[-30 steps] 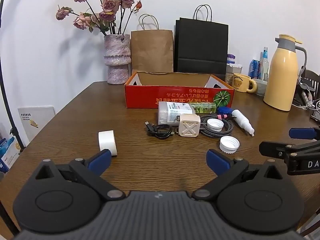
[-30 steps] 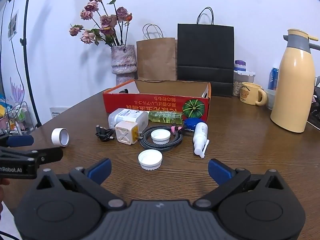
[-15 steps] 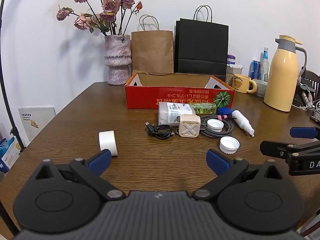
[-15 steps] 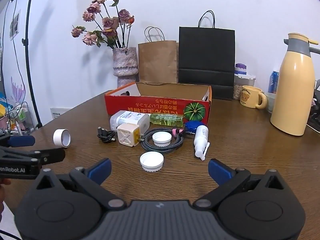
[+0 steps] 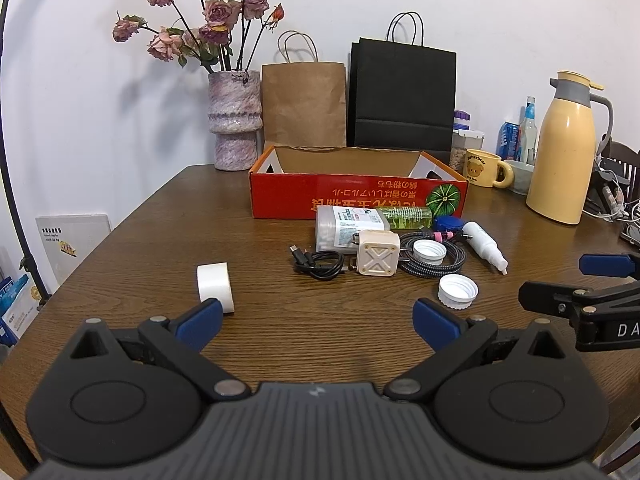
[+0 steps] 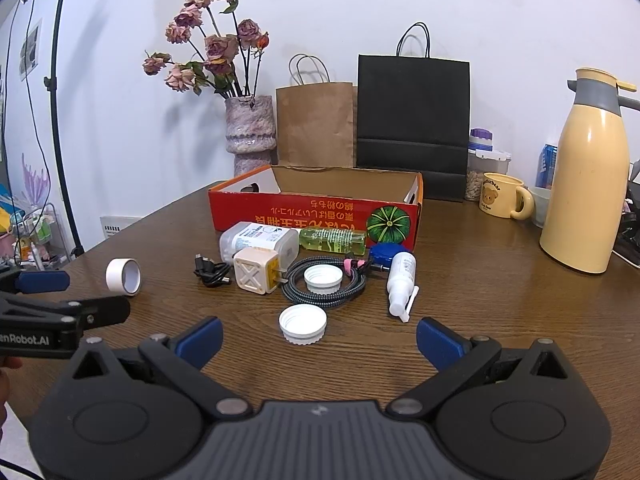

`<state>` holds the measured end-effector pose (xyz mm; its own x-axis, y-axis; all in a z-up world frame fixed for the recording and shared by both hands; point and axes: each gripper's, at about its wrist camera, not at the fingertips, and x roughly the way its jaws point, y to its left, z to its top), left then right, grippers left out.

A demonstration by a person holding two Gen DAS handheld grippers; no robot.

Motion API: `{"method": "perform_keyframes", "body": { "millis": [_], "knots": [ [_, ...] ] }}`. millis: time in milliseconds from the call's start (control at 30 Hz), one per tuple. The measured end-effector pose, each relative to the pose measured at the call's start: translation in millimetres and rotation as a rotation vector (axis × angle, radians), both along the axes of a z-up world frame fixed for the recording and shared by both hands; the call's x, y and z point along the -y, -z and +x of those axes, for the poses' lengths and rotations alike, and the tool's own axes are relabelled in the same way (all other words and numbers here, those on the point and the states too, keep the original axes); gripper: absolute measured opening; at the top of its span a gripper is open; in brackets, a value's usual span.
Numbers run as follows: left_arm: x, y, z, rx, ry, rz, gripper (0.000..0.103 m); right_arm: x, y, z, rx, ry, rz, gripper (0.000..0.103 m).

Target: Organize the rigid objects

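Note:
An open red cardboard box (image 5: pixel 358 197) (image 6: pixel 316 212) stands mid-table. In front of it lie a white tape roll (image 5: pixel 215 287) (image 6: pixel 123 276), a cream charger cube (image 5: pixel 377 259) (image 6: pixel 256 277), a black cable (image 5: pixel 319 263), a braided cable coil (image 6: pixel 324 285) with a white cap inside, a loose white cap (image 5: pixel 457 291) (image 6: pixel 303 324), a white spray bottle (image 5: pixel 486 245) (image 6: pixel 401 282), a clear box (image 5: pixel 350 227) and a green bottle (image 6: pixel 333 238). My left gripper (image 5: pixel 316 322) is open and empty, near the tape roll. My right gripper (image 6: pixel 318 338) is open and empty, just behind the loose cap.
A vase of dried roses (image 5: pixel 234 136), a brown paper bag (image 5: pixel 304 104) and a black paper bag (image 5: pixel 402 98) stand behind the box. A yellow thermos (image 6: pixel 588 184), a bear mug (image 6: pixel 502 200) and jars stand at the right. The table's left edge drops off.
Both grippers have barely shifted; the right wrist view has drifted slightly so the objects sit a little to the right. Nothing was picked up or released.

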<state>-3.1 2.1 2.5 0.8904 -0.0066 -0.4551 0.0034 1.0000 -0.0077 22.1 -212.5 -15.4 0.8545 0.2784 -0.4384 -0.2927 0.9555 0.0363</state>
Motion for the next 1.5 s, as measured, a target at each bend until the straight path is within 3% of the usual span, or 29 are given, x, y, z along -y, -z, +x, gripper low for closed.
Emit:
{"method": "perform_keyframes", "body": {
  "millis": [1500],
  "knots": [
    [0.3,0.0,0.0,0.001,0.000,-0.002,0.103,-1.3,-4.0,-4.4,0.022,-0.001,-0.007,0.103]
  ]
}}
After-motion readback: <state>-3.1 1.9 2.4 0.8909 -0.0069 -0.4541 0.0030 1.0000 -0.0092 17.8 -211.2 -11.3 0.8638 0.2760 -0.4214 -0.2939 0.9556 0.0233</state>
